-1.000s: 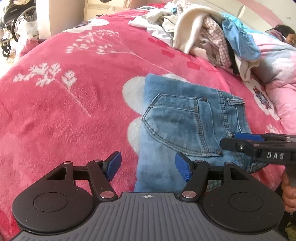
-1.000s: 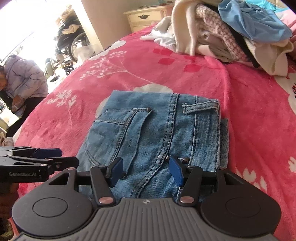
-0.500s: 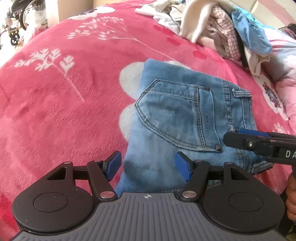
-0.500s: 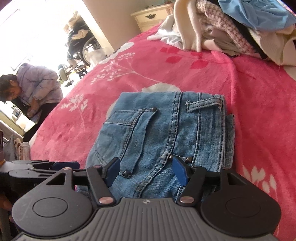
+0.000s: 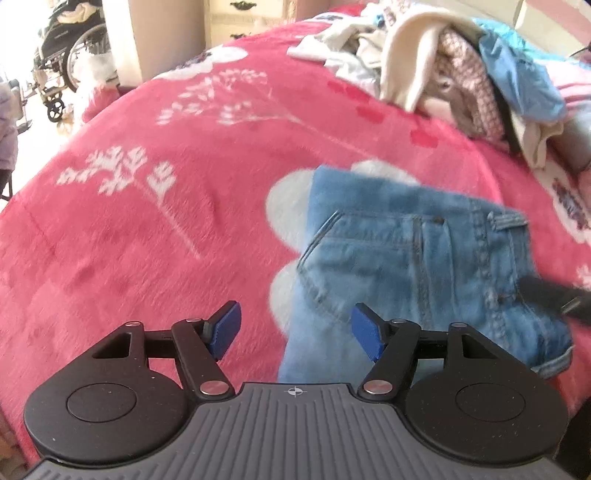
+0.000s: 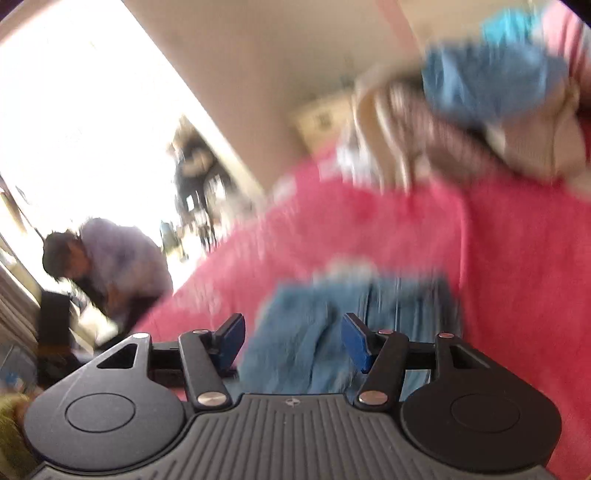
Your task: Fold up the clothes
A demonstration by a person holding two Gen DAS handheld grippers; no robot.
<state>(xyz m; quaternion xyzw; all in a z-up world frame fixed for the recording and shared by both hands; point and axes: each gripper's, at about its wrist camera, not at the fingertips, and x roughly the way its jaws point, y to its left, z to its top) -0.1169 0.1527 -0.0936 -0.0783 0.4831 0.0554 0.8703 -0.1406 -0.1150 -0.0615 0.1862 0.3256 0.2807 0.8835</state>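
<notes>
Folded blue jeans [image 5: 417,258] lie flat on the pink blanket [image 5: 147,240], back pocket up. My left gripper [image 5: 295,321] hovers over their near left corner; its jaws are opening and nothing is between the blue pads. A dark blurred finger [image 5: 554,295] of my right gripper shows over the jeans' right edge. The right wrist view is smeared by motion. There my right gripper [image 6: 293,328] hangs above the near end of the jeans [image 6: 399,306], its jaws closing a little but wide apart and holding nothing.
A pile of unfolded clothes [image 5: 443,74] sits at the far side of the bed, blurred in the right wrist view [image 6: 461,110]. A wheelchair [image 5: 62,66] and a cream dresser [image 5: 240,18] stand beyond the bed. A person [image 6: 110,258] bends over at the left.
Both grippers have drawn back from the jeans. The right one has lifted and tipped upward, so its view now takes in the wall and window. The jeans have not moved.
</notes>
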